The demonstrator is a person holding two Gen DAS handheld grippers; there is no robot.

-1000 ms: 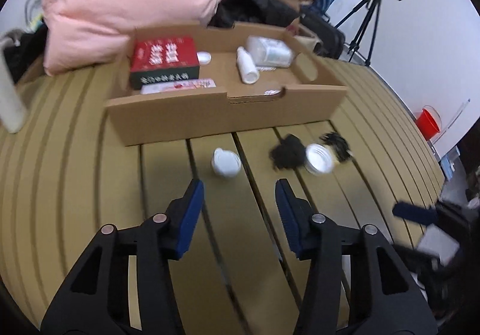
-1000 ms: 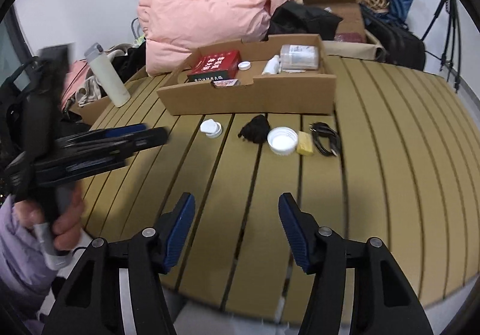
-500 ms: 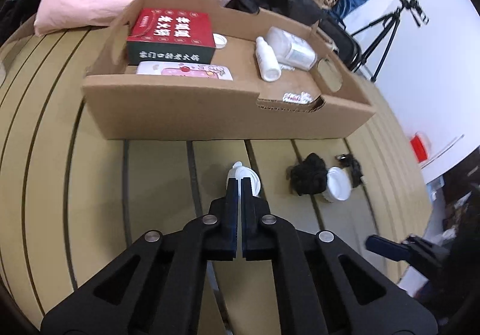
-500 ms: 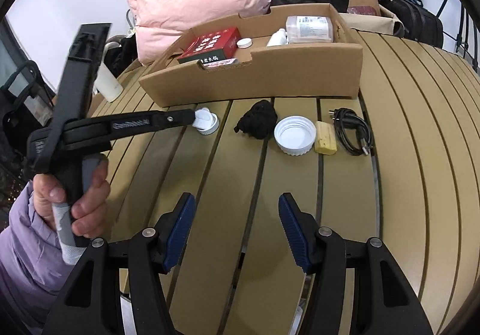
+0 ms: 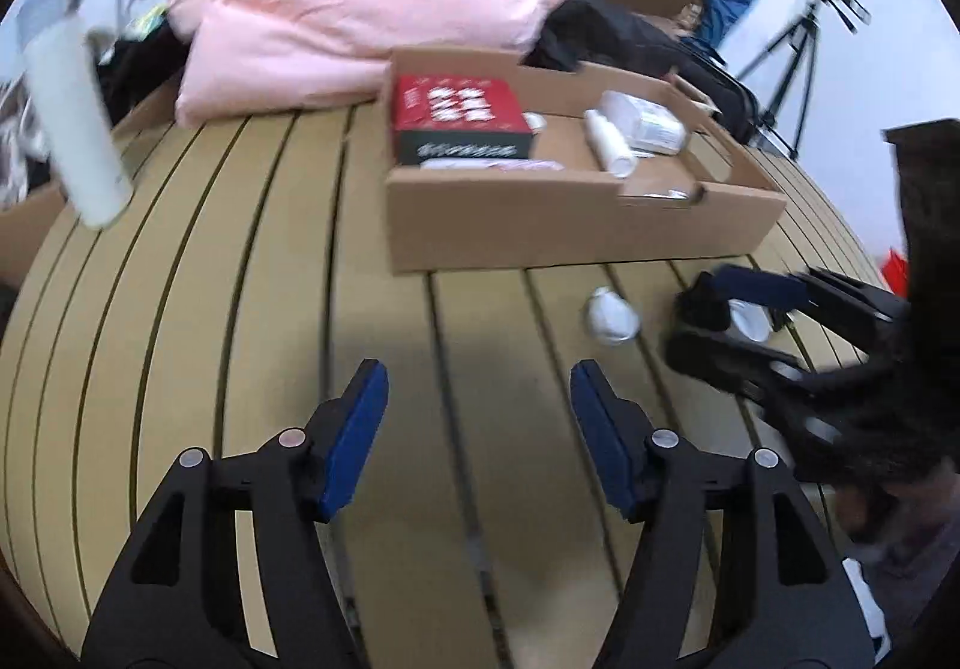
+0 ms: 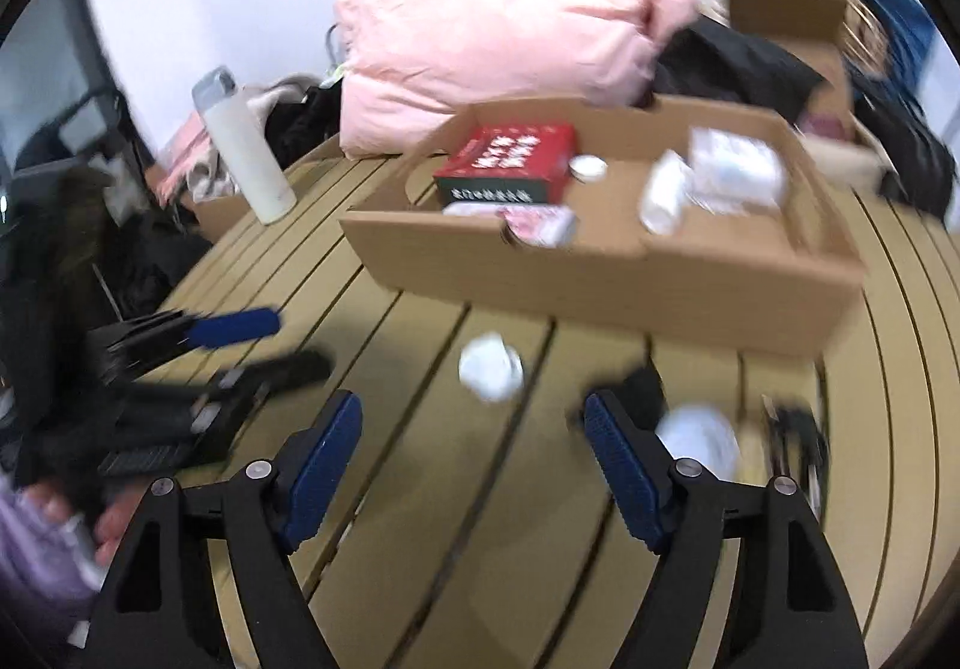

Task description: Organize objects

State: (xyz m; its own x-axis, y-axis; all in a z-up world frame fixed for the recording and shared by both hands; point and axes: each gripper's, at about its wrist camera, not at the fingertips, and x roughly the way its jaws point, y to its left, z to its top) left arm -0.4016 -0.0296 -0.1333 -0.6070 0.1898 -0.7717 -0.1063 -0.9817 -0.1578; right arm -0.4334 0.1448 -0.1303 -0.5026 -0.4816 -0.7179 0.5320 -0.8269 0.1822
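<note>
Loose items awaited beside the shallow brown cardboard tray [image 6: 600,279]

Both the left gripper [image 5: 474,429] and right gripper [image 6: 474,450] are opening, nothing between them. The small white round cap [image 6: 491,366], on the slatted table just before the tray, is best straddled squarely before closing.

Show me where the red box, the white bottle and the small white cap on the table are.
red box [image 5: 456,108], left wrist view, on its red top.
white bottle [image 6: 246,153], right wrist view, on its body.
small white cap [image 5: 611,316], left wrist view, on its middle.

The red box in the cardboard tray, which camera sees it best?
The left wrist view: the red box sits sharper there, top and dark front side showing. The right wrist view shows it too, but blurrier.
</note>
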